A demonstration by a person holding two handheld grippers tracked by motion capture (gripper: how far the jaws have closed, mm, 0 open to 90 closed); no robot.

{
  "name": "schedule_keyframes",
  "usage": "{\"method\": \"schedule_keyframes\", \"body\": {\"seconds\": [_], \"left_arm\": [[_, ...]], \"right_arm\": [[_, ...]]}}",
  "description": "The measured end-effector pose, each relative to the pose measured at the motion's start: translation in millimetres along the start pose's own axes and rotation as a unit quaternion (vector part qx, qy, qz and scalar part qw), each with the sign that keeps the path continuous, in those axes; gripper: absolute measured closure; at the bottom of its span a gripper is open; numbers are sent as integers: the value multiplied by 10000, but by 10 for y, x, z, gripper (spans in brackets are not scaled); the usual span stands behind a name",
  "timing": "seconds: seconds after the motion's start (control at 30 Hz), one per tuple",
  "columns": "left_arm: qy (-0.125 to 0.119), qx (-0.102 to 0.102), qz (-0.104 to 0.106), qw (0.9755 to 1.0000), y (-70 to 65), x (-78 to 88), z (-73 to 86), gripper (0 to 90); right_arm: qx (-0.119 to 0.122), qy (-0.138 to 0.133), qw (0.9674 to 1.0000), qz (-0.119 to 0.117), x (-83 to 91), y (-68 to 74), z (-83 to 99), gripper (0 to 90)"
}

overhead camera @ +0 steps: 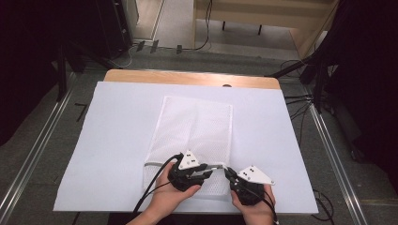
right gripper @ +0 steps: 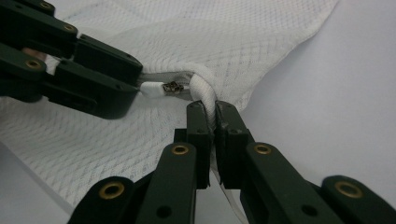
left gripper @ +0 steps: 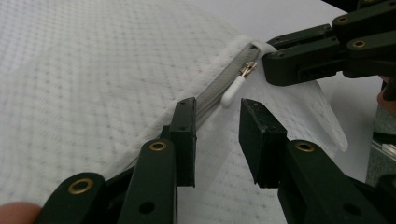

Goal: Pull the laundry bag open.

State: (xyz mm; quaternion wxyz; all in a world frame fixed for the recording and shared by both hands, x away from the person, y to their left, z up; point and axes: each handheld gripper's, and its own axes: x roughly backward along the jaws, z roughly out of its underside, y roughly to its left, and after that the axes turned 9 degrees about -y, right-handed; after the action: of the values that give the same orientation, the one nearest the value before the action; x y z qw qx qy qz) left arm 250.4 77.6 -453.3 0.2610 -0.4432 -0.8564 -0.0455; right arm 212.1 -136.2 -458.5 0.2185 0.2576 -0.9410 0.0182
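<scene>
Right gripper view showed the right gripper clamped on the mesh laundry bag's corner; the left gripper stood open around the zipper pull.

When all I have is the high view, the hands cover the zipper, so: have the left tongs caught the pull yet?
Observer: Not yet. In the left gripper view the left tongs stand open, and the white zipper pull lies just ahead of their tips, untouched.
Operator: And the other hand?
Observer: The right tongs are shut on the rolled corner hem of the mesh bag, right beside the zipper's end.
Operator: Where is the slider on the track?
Observer: The brass slider sits at the track's end, close to that clamped corner.
</scene>
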Motion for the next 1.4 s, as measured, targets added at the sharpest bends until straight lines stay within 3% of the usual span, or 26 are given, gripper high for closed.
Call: {"method": "schedule_keyframes", "body": {"seconds": [0.3, 0.37, 0.47, 0.63, 0.8, 1.0, 1.17, 1.4], "left_arm": [[46, -181, -68, 9998, -101, -36, -4, 746], [-12, -190, 78, 9998, -113, -19, -10, 786], [-22, -278, 56, 9996, -135, 8, -25, 810], [30, 17, 236, 9997, -32, 8, -17, 870], [28, 168, 447, 9989, 25, 26, -18, 877], [53, -5, 300, 9995, 16, 48, -17, 880], [86, 82, 259, 9996, 107, 106, 9, 880], [124, 185, 150, 9996, 216, 240, 93, 880]], "right_arm": [[94, -120, 9998, -121, 3, 97, -46, 863], [113, -138, 9998, -104, -3, 106, -48, 863], [187, -121, 9997, -69, -16, 132, -42, 863], [205, -162, 9996, -111, -8, 153, -48, 863], [226, -184, 9995, -144, -1, 156, -52, 866], [288, -147, 9995, -46, 16, 151, -69, 875], [166, -151, 9997, 45, 37, 73, -72, 876], [227, -132, 9996, 121, 33, 43, -67, 876]]}}
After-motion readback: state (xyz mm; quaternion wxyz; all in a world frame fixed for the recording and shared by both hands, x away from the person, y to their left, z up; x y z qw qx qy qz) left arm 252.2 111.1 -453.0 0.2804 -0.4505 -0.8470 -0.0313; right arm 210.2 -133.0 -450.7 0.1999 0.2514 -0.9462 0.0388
